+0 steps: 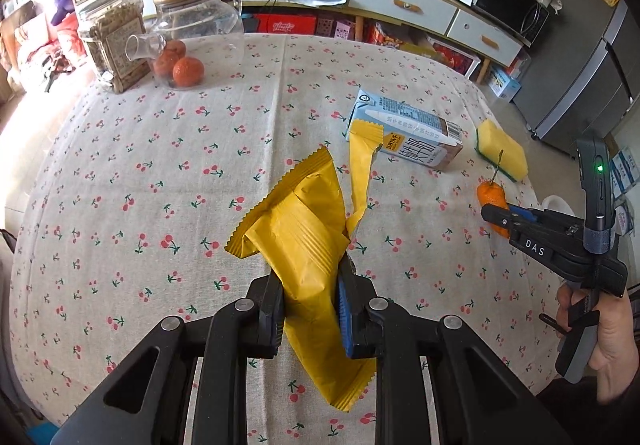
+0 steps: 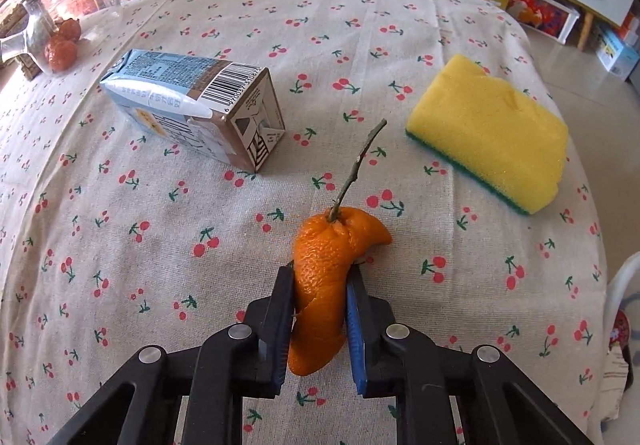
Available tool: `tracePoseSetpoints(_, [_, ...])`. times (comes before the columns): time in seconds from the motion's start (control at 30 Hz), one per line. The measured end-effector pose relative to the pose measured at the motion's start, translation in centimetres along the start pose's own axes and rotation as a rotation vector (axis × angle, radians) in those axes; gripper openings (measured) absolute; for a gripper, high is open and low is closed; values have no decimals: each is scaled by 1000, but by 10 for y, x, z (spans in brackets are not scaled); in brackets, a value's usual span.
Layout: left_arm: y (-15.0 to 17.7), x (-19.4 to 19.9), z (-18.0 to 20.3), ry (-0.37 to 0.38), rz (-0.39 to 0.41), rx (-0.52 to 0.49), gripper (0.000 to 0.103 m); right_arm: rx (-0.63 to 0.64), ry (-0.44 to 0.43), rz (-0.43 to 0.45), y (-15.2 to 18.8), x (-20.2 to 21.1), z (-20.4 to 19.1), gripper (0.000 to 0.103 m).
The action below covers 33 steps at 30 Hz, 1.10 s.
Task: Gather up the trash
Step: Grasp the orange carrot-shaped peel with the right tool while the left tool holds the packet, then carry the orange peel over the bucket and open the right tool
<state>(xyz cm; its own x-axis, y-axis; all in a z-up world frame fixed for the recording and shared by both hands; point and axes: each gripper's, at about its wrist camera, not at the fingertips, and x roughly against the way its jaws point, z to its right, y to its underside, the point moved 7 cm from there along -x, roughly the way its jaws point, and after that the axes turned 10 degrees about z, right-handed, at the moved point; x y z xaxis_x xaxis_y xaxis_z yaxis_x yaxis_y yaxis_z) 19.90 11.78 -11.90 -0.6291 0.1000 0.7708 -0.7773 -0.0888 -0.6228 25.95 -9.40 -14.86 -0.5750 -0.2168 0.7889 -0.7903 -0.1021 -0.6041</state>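
Yellow wrapper (image 1: 308,245) being clamped by left hand-held gripper (image 1: 310,305); right hand-held gripper (image 2: 320,309) pinching orange peel (image 2: 324,285) above tabletop (image 2: 160,245).

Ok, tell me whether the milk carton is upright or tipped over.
Tipped over: the milk carton lies on its long side on the tablecloth, its end panel facing sideways.

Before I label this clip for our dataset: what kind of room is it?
Most likely a home living or dining room: a table under a cherry-print tablecloth, a glass teapot near it, and a low cabinet with drawers cluttered with household items behind.
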Motion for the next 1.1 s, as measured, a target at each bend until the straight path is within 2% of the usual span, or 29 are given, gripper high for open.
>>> tracePoseSetpoints(0.5, [-5,10,51,62,26,-48,23,-96,-6,59,-1,69,48,19])
tracePoseSetpoints(1.1, [-1,0,162,179,16,-157,23,-220,104,81,35,137,152,19])
